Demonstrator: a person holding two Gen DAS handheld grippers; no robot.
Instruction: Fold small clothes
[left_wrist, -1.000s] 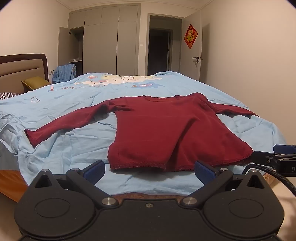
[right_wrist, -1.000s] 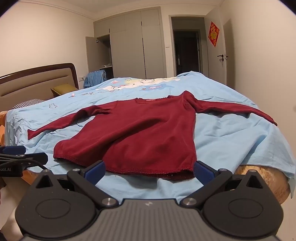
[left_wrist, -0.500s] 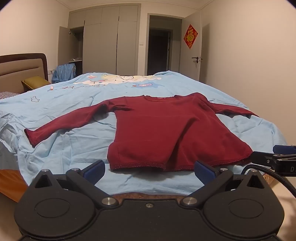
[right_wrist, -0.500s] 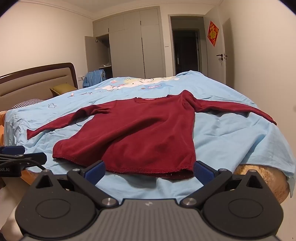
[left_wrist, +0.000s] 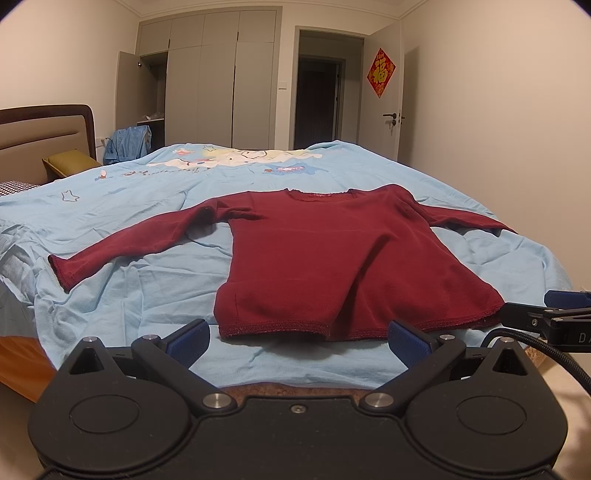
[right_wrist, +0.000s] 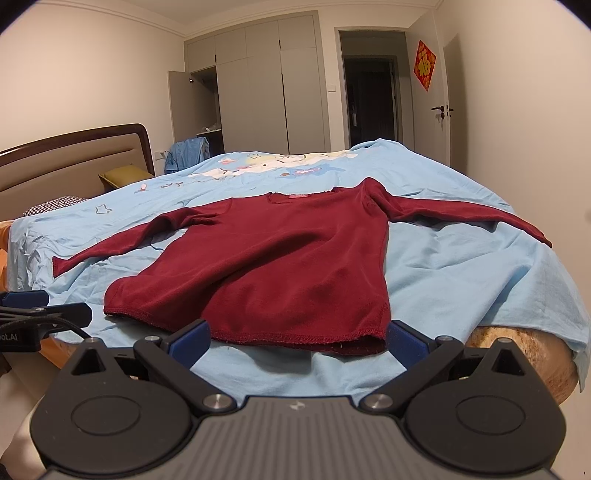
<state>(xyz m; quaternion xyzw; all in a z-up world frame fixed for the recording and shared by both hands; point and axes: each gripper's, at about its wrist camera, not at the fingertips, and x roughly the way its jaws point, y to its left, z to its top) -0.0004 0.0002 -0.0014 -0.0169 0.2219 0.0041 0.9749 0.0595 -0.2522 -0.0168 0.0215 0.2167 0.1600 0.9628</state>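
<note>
Shirt: dark red long-sleeve shirt (left_wrist: 332, 258) flat on bed sheet (left_wrist: 147, 295), sleeves spread, hem nearest you.
L gripper (left_wrist: 297, 338): your jaws wide apart, empty, short of hem.
R gripper (right_wrist: 299, 338): same, empty.

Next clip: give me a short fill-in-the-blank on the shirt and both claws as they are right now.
1. The dark red long-sleeved shirt lies spread flat on a light ____ bedsheet.
2. Both sleeves are stretched ____, none folded.
3. The left claw and the right claw are both ____.
4. The wardrobe has one door standing ____.

Missing words: blue; out; open; open
</note>
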